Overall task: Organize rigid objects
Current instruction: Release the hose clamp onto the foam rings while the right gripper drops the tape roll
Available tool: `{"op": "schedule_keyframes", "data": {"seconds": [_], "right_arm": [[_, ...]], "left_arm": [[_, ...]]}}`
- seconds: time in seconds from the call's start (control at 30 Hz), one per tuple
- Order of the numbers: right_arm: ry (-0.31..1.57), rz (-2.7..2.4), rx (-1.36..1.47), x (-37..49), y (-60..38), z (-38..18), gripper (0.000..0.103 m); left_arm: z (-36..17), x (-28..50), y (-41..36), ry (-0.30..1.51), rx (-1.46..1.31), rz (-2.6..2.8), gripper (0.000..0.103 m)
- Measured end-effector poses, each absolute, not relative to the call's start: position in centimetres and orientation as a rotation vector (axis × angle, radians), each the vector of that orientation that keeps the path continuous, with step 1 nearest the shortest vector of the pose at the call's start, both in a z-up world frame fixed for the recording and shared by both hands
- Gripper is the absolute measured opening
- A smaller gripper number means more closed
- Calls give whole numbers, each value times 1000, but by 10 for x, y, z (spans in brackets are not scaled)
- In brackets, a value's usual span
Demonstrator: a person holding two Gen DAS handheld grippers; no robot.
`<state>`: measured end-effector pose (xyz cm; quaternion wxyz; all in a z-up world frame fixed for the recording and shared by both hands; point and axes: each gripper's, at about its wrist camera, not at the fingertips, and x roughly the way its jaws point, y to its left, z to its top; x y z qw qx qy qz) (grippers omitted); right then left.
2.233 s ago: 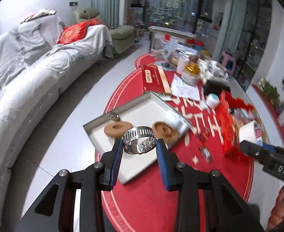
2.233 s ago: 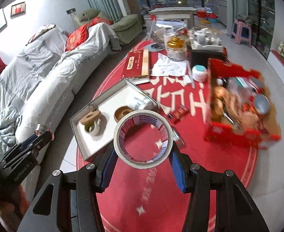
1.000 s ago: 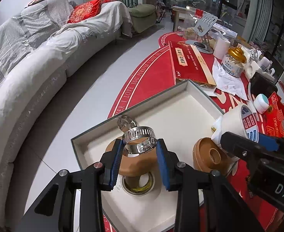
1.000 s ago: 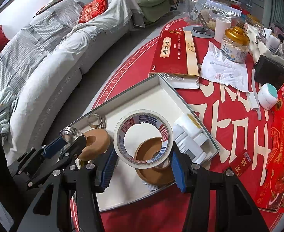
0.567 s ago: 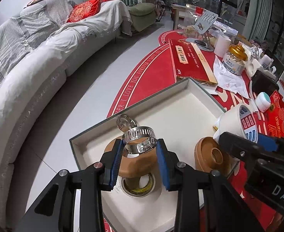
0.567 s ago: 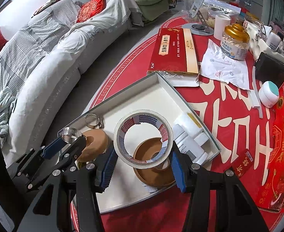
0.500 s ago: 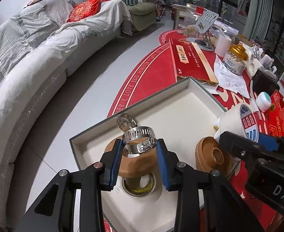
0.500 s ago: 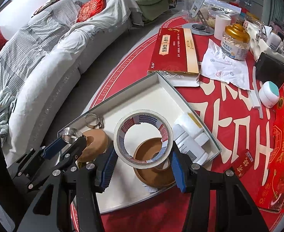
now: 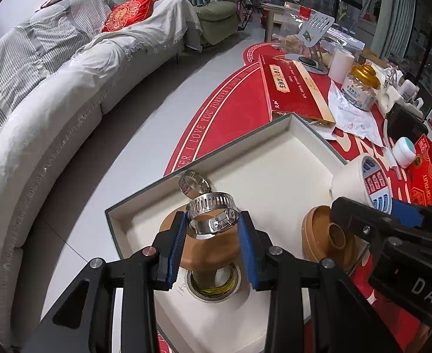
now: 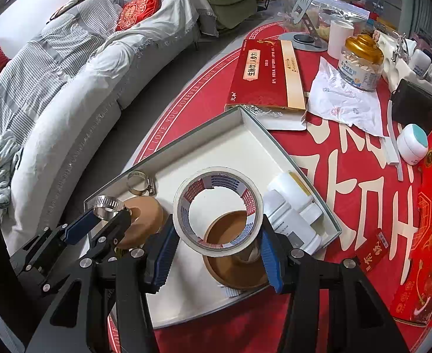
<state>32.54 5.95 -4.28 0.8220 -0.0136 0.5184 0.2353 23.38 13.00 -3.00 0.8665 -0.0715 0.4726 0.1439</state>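
Fingers (image 9: 177, 236) pinch a hose clamp (image 9: 213, 216); others (image 10: 270, 253) pinch tape (image 10: 217, 210); box (image 10: 430, 223) reads "FRUIT".

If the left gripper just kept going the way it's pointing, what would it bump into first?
Probably the brown tape roll in the tray, right under the hose clamp that the left gripper holds; depth is unclear.

L gripper (image 9: 213, 229) clamps hose clamp (image 9: 212, 217) over brown tape roll (image 9: 208, 250) in tray (image 9: 275, 173)
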Motion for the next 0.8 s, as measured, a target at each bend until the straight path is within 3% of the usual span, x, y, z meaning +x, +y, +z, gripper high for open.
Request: {"op": "schedule_keyframes", "data": {"seconds": [0.7, 0.8], "right_arm": [[1110, 500, -38, 328, 64, -48, 54], [1122, 504, -37, 331, 65, -53, 57]], "left_arm": [[-30, 235, 131, 975, -152, 297, 40], [-30, 234, 130, 966, -133, 321, 72]]}}
